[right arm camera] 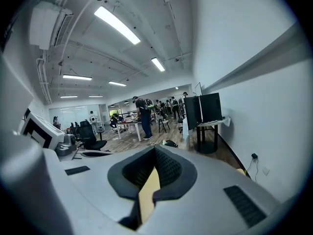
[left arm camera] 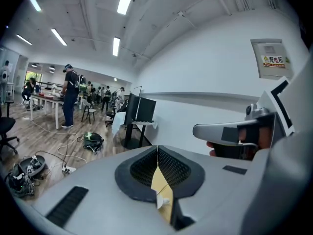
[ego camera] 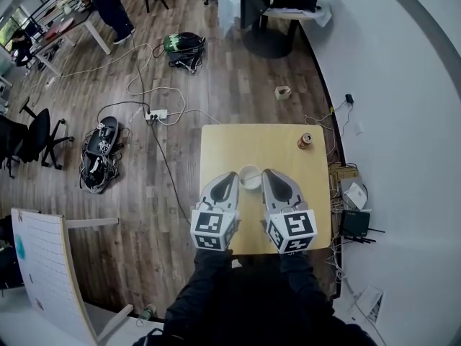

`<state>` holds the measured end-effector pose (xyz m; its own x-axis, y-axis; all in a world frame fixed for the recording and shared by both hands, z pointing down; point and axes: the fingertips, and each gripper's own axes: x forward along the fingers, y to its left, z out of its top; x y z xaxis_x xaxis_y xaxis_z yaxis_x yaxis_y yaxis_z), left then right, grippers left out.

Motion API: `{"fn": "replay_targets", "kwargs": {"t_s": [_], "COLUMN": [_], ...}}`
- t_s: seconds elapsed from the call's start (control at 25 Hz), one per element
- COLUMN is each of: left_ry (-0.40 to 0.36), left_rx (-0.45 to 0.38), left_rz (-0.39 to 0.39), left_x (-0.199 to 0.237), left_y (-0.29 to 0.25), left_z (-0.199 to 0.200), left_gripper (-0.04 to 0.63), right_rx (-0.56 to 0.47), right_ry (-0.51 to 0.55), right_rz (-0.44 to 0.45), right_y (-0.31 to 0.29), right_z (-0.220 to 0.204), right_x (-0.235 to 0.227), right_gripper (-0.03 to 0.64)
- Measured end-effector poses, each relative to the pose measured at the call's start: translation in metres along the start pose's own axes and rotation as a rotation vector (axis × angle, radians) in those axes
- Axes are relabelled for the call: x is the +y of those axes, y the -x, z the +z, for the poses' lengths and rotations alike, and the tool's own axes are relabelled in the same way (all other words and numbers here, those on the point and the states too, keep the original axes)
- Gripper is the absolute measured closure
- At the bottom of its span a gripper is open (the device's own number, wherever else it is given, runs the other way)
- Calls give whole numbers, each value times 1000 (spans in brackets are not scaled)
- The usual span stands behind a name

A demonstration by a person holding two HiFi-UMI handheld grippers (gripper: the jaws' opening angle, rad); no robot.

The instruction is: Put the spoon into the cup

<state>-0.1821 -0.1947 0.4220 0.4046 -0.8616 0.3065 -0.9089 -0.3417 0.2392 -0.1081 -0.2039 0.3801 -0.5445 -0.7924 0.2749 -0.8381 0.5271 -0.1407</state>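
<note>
Nothing really stands in the way here. The table [ego camera: 216,139] is mostly bare: one white cup [ego camera: 250,176] in the middle, and one small brown round thing [ego camera: 305,141] off at the far right corner, well apart from the cup.

The left gripper [ego camera: 230,176] and right gripper [ego camera: 268,173] hang side by side over the near half of the table. In the head view the cup sits right between their tips, and I can't tell if either one touches it. Both have their jaws pressed together with nothing in them. Through the slit under the left jaws you only get a sliver of table and a bit of white. The spoon I can't pick out for sure in any view, it's just too small.

The floor on the left is messier:
- one power strip [ego camera: 158,114] with white cables trailing off it
- one green and black bag [ego camera: 184,43], further away
- one black heap of gear [ego camera: 101,153] beside a black chair [ego camera: 34,137]
- one white board [ego camera: 45,262], near left

A little box [ego camera: 282,92] sits on the floor past the table. To the right, one black router [ego camera: 354,223] and loose wires lie by the wall. One person [ego camera: 109,2] stands at the far end.
</note>
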Motion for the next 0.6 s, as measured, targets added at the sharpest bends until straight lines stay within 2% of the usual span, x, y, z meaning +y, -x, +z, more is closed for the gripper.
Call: {"fn": "replay_targets", "kwargs": {"t_s": [0.6], "left_ry": [-4], "left_rx": [16], "left_rz": [16], "left_x": [-2], "left_y": [15], "left_z": [-16], "left_gripper": [560], "right_rx": [3], "right_ry": [0], "right_rz": [39], "right_y": [6], "right_z": [-11], "right_x": [18], "right_gripper": [595]}}
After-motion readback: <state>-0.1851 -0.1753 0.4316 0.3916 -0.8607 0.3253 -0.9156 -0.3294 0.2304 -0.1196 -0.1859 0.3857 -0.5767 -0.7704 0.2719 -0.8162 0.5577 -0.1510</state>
